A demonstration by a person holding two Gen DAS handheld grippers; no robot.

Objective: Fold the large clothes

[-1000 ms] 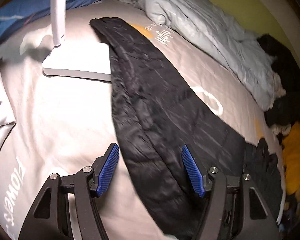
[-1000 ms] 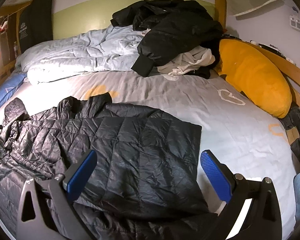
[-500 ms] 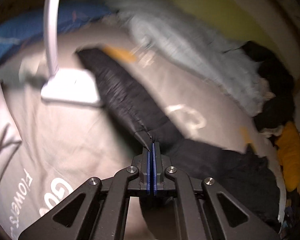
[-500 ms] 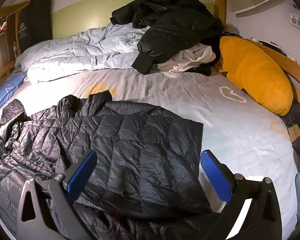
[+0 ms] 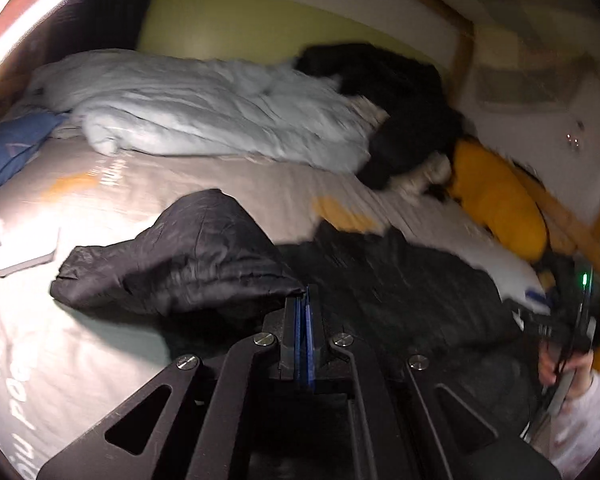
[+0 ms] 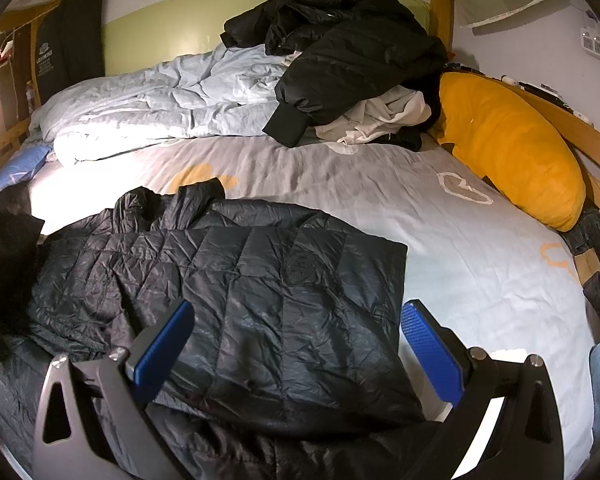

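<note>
The left gripper (image 5: pixel 301 300) pinches the sleeve (image 5: pixel 188 256) of the black quilted puffer jacket (image 6: pixel 260 304) lying on the grey bedsheet (image 6: pixel 440 220), lifting it apparently to fold inward, while the right gripper (image 6: pixel 296 340) hovers wide open over the already folded side.

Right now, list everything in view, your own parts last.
quilted jacket: one, black, spread on the bed's near side, its sleeve lifted.
bed sheet: one, grey with orange and white prints, under the jacket.
duvet: one, pale blue, bunched at the far side.
clothes pile: black coats over a white garment, far right.
cushion: one, yellow-orange, right edge.
pillow: one, blue, far left.
left gripper: jaws shut on the sleeve.
right gripper: jaws open above the jacket.
</note>
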